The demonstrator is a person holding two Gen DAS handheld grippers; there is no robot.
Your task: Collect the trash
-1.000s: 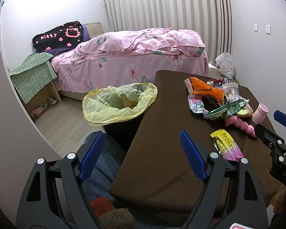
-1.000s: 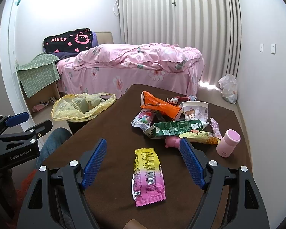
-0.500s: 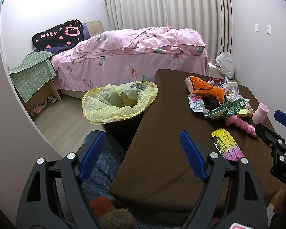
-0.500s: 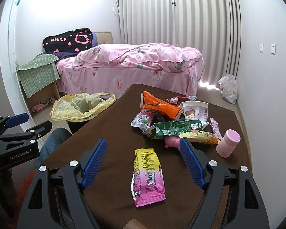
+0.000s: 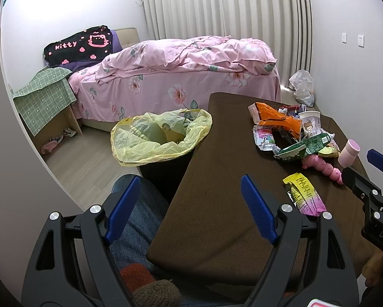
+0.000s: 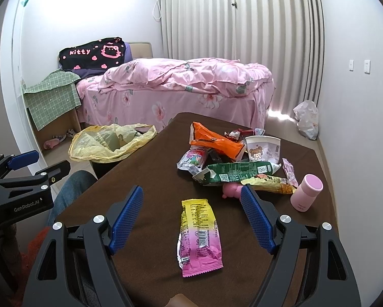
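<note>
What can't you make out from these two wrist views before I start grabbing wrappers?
- Bin contents: in both views the yellow bag folds over the opening.
- Pink toy: in the right wrist view the green wrapper and a finger of the right hand-held gripper cover most of it.
- Small wrappers behind the orange bag: mostly hidden.
- Print on the yellow-pink wrapper: too small to read.

**Gripper hardware, appearance**

Left gripper [image 5: 190, 209] and right gripper [image 6: 191, 216]: black plastic frames with triangular cut-outs; blue textured finger pads [image 6: 126, 216]; silver screws at pivots; white "GenRobot.AI" lettering on left body; blue denim on leg.
</note>
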